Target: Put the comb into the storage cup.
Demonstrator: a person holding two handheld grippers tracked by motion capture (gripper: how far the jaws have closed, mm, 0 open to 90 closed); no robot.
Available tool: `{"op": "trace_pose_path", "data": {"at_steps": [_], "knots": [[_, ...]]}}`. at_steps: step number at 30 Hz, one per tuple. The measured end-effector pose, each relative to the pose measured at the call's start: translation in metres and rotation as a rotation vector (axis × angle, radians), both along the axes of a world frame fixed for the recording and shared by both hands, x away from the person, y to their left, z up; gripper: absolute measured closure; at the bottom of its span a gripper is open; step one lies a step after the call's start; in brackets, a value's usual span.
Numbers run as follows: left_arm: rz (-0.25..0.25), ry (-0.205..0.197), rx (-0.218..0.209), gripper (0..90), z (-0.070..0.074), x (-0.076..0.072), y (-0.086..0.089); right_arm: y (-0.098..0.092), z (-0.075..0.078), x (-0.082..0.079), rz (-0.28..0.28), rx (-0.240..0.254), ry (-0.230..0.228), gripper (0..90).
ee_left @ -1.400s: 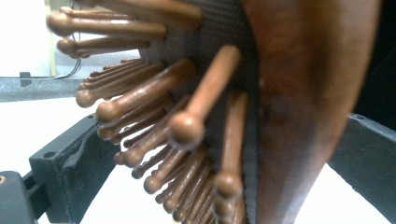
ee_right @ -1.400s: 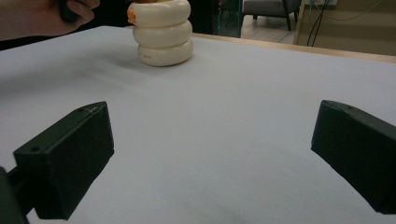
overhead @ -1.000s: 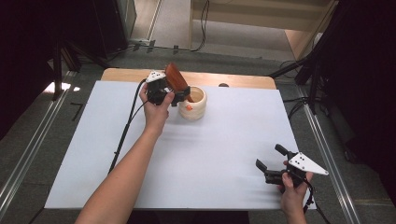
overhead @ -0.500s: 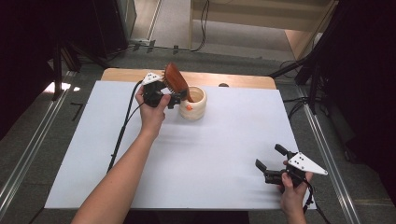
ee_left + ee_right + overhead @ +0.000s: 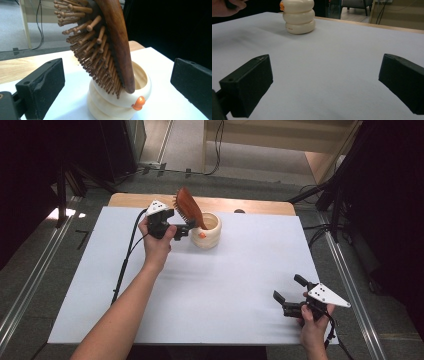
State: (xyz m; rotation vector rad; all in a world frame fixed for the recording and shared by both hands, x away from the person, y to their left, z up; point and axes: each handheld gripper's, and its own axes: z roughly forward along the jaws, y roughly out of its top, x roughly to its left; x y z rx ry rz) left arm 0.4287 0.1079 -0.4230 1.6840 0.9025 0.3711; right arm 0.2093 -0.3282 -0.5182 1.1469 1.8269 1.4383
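1. Looking at the wooden hairbrush (image 5: 188, 208) first, I see it standing head-up and tilted in the cream holder (image 5: 209, 234), its lower end down inside the holder's mouth and its upper end leaning away toward the far left in the high view.
2. In the left gripper view the hairbrush (image 5: 110, 42) shows its wooden bristle pins on the left face and its smooth brown back on the right; the back rests against the holder (image 5: 140, 82) rim.
3. The holder is a stack of rounded cream rings with a small orange knob (image 5: 139, 103) on its front; it stands on the white tabletop (image 5: 240, 285) near the far edge, a little left of centre.
4. My left gripper (image 5: 181, 226) sits just beside the holder on its left, level with the brush. Its fingers (image 5: 42, 85) are spread wide, one on each side of the brush and holder, and I see clear gaps between the pads and the brush: nothing is gripped.
5. My right gripper (image 5: 288, 293) is well apart from all this, low over the near right corner of the tabletop. Its fingers (image 5: 249, 82) are wide apart too, holding nothing, with bare white surface between them and the holder (image 5: 298, 15) far off ahead.
6. A strip of wooden table edge (image 5: 250, 205) shows beyond the white surface.
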Motion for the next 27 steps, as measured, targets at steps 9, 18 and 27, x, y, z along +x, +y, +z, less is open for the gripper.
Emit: {"op": "trace_pose_path", "data": {"at_steps": [9, 18, 27], "knots": [[-0.015, -0.026, 0.008, 0.0, 0.001, -0.012, 0.006, 0.000, 0.000, 0.000, 0.001, -0.001, 0.000, 0.0], [-0.015, -0.045, 0.012, 0.0, 0.001, -0.024, 0.015, 0.001, 0.000, 0.000, -0.002, 0.000, 0.004, 0.0], [-0.021, -0.069, 0.012, 0.0, 0.002, -0.038, 0.025, 0.001, 0.000, 0.000, -0.002, -0.002, 0.004, 0.0]]}}
